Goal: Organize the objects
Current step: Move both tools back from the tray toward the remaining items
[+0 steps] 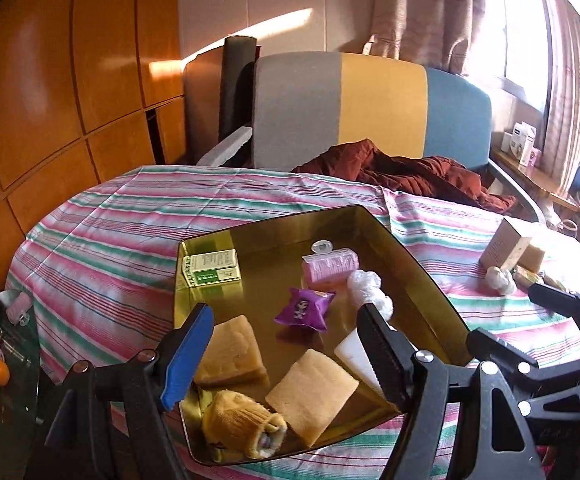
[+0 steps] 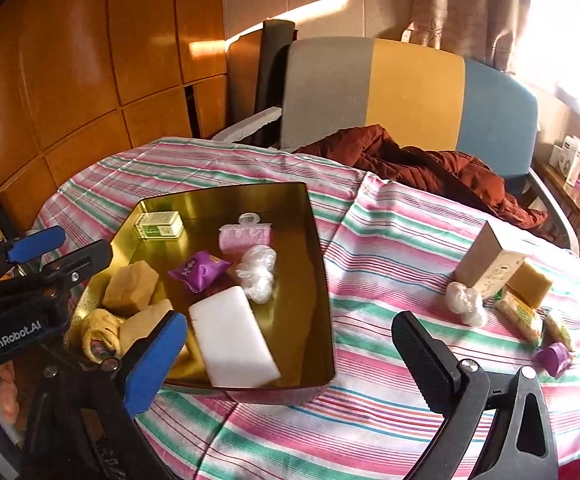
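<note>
The tin (image 2: 322, 280) sat on the striped worktop (image 2: 370, 360), already holding sponges, a foam block (image 2: 230, 336) and packets, so it served as the collecting place. Both claws, left (image 1: 286, 344) and right (image 2: 290, 360), stood apart and empty, seemingly between picks, while a box (image 2: 486, 260) and small packets waited loose well to its right.

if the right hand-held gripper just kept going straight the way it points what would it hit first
Probably the striped tablecloth, on the bare stretch between the gold tin and the cluster around the beige box. The right hand-held gripper is open and angled downward; nothing shows between its fingers. Depth is hard to judge through the fisheye.
</note>
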Available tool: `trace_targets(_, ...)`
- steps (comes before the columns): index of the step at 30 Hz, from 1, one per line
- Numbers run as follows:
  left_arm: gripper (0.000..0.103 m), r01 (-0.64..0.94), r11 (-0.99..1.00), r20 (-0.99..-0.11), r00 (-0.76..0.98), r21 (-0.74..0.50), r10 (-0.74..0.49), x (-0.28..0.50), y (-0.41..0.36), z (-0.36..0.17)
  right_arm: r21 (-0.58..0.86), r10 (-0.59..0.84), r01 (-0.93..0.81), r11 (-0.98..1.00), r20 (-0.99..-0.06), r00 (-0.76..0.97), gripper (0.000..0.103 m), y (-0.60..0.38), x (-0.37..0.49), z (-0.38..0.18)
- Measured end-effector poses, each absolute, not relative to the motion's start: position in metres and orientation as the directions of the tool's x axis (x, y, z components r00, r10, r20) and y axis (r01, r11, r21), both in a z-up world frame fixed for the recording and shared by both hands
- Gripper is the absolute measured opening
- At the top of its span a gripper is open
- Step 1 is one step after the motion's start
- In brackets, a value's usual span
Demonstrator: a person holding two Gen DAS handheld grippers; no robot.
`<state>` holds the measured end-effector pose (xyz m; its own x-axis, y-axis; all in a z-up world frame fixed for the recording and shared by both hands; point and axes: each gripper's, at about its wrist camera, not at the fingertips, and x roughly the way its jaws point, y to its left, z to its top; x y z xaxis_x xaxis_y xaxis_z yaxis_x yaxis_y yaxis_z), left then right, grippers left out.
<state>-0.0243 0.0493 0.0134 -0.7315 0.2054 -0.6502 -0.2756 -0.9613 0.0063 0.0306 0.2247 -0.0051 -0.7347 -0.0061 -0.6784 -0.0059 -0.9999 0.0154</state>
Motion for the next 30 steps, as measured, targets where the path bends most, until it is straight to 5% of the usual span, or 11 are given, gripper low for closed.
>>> trace_targets(30,0.075,-0.484,-0.874,-0.700,-0.615,-0.027,0.363,-0.020,0.125,0.003,0.034,0.233,-0.375,-0.926,-0.729,-0.643,0.103,0.396,0.055,-0.008)
